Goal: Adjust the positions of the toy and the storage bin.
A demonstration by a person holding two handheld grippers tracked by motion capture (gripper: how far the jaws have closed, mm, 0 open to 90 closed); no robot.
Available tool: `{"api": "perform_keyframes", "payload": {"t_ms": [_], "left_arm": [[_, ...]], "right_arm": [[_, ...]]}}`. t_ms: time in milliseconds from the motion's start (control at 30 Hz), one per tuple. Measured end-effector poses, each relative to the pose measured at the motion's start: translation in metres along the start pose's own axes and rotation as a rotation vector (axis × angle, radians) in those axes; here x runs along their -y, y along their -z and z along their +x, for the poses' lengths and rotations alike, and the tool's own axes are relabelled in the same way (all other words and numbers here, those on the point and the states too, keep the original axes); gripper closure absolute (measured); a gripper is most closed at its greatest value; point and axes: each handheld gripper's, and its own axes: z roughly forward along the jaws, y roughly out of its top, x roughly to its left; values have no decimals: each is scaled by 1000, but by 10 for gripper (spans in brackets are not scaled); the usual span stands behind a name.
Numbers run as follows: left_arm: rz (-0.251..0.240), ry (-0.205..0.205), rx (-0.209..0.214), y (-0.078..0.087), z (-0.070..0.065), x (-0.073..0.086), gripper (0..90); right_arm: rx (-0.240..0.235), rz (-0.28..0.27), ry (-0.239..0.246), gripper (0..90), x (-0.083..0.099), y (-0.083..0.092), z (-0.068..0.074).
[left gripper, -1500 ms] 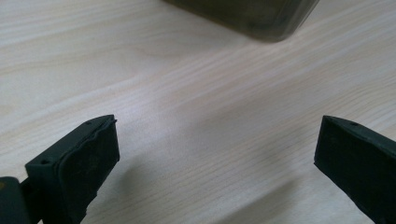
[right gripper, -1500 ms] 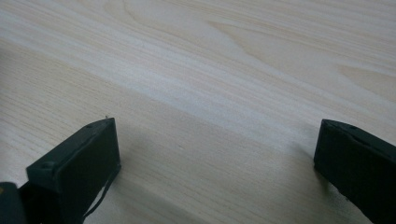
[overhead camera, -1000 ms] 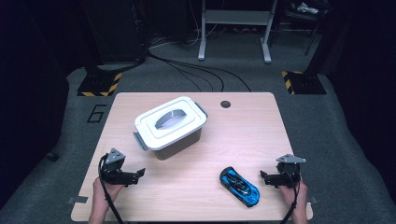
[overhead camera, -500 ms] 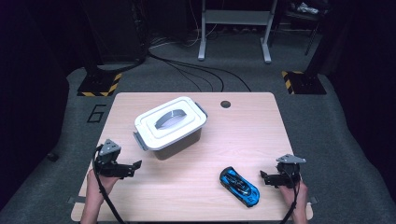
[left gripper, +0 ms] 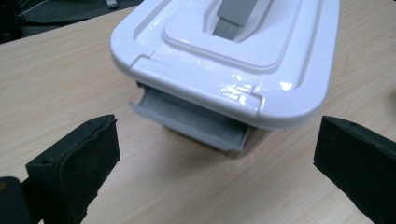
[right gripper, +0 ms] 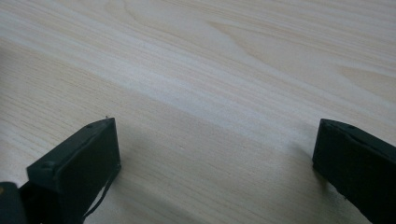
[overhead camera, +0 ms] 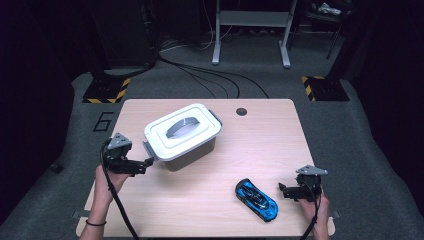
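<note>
High view: left gripper now just beside the near-left end of the white lidded box, no longer down at the table's near-left corner as a second ago. Jaws spread wide, nothing between them. Box itself unmoved, in the middle-left of the wooden table, lid on, grey handle lying flat in the lid's recess.

Left gripper view: grey latch at the box's end straight ahead, hanging under the lid's rim, between the two black jaws but not yet touched by either. Latch flap apparently tilted outward from the wall; whether clipped or already released, cannot tell.

Right gripper unchanged over the last second, resting low at the near-right of the table, just beside the blue toy car and apart from it. Right gripper view: bare wood only, jaws held wide, empty.

Meaning for the work: approach to the box nearly done on the left side, latch lined up as the likely target. Probably opening the lid first, then the car into the box, though only a judgement from the layout. Next move likely a short push forward and a lift or pinch on the latch. Risk: box sliding away across the smooth wood if pressed from one end with nothing bracing the far side.
</note>
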Motion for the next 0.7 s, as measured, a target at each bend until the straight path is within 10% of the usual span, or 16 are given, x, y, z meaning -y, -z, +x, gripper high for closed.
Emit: {"api": "perform_keyframes", "payload": {"t_ms": [700], "left_arm": [[32,-32,56,-48,-3,-49,6]], "right_arm": [[-2,-1,1,0,0,0,0]]}}
